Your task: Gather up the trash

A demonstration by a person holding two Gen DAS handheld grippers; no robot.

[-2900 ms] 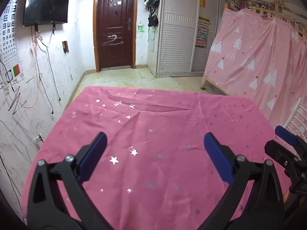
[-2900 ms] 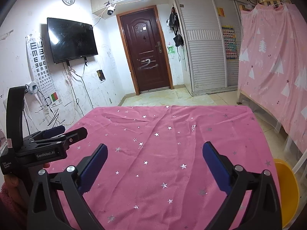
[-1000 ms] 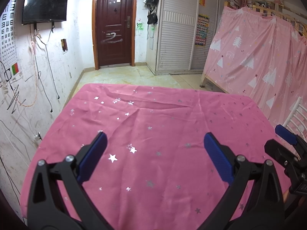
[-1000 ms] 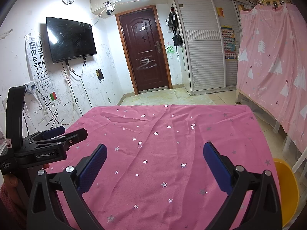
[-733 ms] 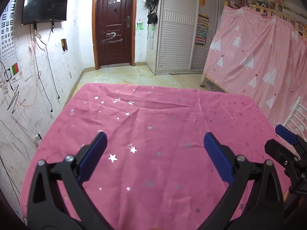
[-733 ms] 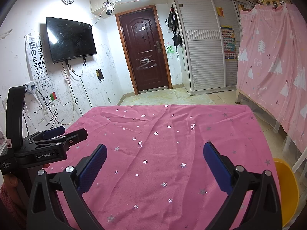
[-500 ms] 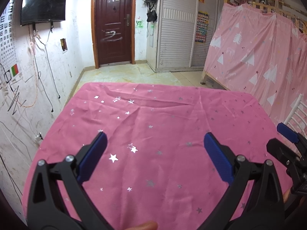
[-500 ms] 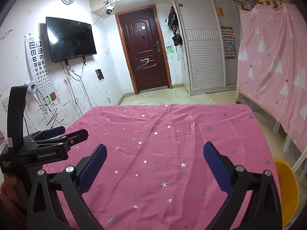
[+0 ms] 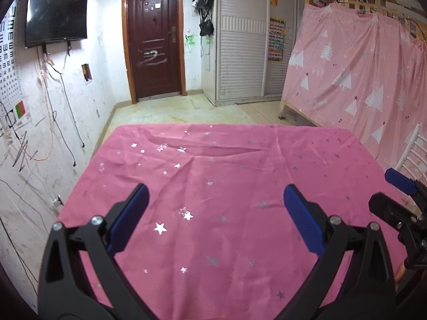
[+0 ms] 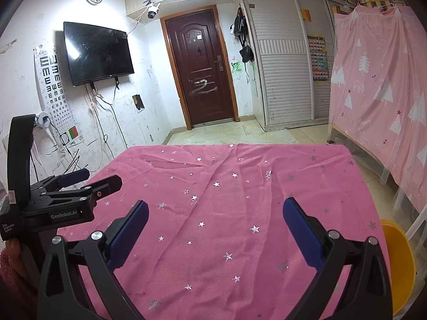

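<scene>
A table draped in a pink star-printed cloth (image 9: 226, 186) is seen across the middle and lower part of both views. The left gripper (image 9: 213, 213) is held above the near part of the cloth, its blue-padded fingers (image 9: 128, 216) spread wide with nothing between them. The right gripper (image 10: 213, 226) is likewise held released over the cloth, nothing being grasped. No trash can be made out on the cloth in either view. A yellow bin (image 10: 397, 264) is seen at the lower right of the right wrist view, beside the table's edge. A dark door (image 10: 202, 66) is shown at upper centre, a wall television (image 10: 97, 53) at upper left.
</scene>
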